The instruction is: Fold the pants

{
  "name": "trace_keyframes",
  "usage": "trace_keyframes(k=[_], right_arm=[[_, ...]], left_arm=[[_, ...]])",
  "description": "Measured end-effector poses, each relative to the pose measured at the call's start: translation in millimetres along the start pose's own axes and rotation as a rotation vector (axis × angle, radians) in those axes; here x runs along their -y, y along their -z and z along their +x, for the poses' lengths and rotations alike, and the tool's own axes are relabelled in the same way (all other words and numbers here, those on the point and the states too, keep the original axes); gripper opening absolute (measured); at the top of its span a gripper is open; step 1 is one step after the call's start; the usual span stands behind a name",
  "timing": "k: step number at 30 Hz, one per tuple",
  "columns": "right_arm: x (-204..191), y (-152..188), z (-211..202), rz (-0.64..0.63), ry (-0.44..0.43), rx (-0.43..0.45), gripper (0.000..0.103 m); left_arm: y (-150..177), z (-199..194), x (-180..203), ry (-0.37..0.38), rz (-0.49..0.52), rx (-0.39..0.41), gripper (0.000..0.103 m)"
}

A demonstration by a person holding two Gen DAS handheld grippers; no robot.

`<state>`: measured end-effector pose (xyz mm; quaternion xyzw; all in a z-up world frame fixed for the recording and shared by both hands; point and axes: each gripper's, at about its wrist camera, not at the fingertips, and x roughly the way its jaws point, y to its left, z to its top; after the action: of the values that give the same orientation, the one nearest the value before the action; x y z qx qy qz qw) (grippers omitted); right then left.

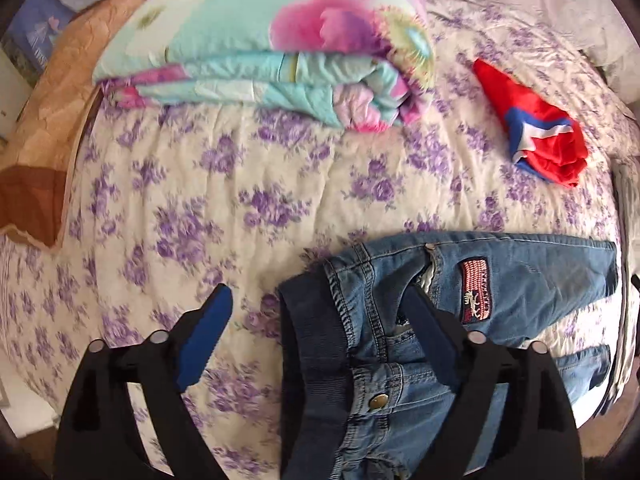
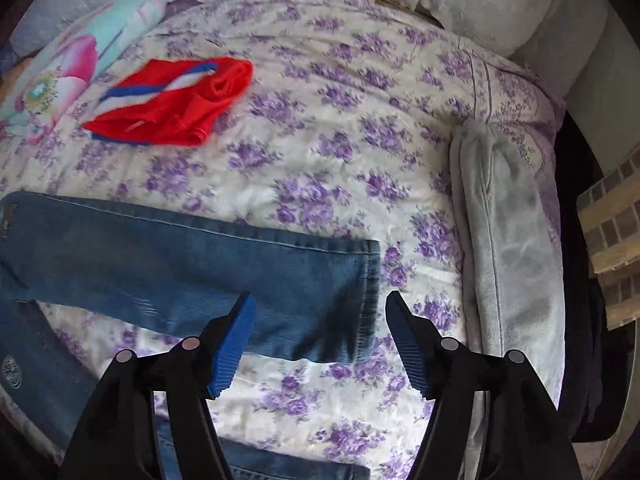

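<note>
Your left gripper stands wide above the jeans waistband at lower right of the frame, holding nothing. Your right gripper is also apart and empty, over the leg hem at the centre of its frame.

The right gripper, fingers spread, hangs over the jeans leg hem on the floral bedspread.

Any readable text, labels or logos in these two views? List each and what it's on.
Nothing legible in either view.
Red woven patch on the blue denim jeans: small lettering and a white animal figure, too blurred to read.
Round pale emblem on the jeans' other leg: too small to read.
Red garment with blue and white stripes: no text visible.
</note>
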<state>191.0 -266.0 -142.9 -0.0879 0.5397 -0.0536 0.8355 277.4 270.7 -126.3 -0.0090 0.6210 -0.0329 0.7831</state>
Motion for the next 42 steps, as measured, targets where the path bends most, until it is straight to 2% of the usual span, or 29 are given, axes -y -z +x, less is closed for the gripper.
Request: trace_keyframes(k=[2,4,8,10,12,13,16,18,21,24,27,32,34,37,38,42], right_arm=[[-16,-5,-18,-0.006,-0.069,0.033,0.069],[-36,-7,-30,-0.024,-0.14,0.054,0.069],[-83,-4,-49,-0.1,-0.193,0.055,0.069],[-103,2,-59,-0.139,-0.216,0.066,0.069],[-116,4,-65,-0.172,-0.23,0.065,0.069],[-122,5,-67,-0.188,-0.234,0.062,0.069],[-137,-1,-66,-0.233,-0.252,0.052,0.069],[-150,-10,-58,-0.258,-0.303,0.043,0.069],[-179,-32,-36,-0.301,-0.443,0.028,0.069],[-215,-63,-13,-0.386,-0.528,0.016,0.069],[-257,-95,8,-0.487,-0.543,-0.016,0.069],[-309,-127,37,-0.593,-0.603,-0.093,0.069],[-324,-129,49,-0.644,-0.625,-0.152,0.069],[-342,-126,59,-0.723,-0.618,-0.194,0.069],[-345,-125,61,-0.744,-0.62,-0.204,0.069],[-351,-126,63,-0.785,-0.647,-0.231,0.069]], left_arm=[[-15,-3,-4,0.051,0.079,-0.017,0.089],[-22,6,-3,0.025,0.155,-0.015,0.089],[-32,42,-6,0.111,0.262,-0.093,0.086],[-35,65,-1,0.119,0.303,-0.135,0.076],[-36,88,1,0.141,0.327,-0.192,0.056],[-37,97,1,0.155,0.33,-0.216,0.053],[-38,113,-3,0.216,0.321,-0.235,0.05],[-38,120,-4,0.265,0.307,-0.25,0.05],[-32,123,8,0.237,0.36,-0.233,0.049],[-30,120,7,0.264,0.352,-0.228,0.046],[-30,122,5,0.24,0.341,-0.219,0.044],[-23,110,19,0.185,0.386,-0.169,0.027],[-18,103,24,0.173,0.401,-0.15,0.026],[-12,94,26,0.173,0.409,-0.134,0.025],[-11,91,27,0.134,0.424,-0.13,0.025],[-7,77,26,0.152,0.428,-0.109,0.025]])
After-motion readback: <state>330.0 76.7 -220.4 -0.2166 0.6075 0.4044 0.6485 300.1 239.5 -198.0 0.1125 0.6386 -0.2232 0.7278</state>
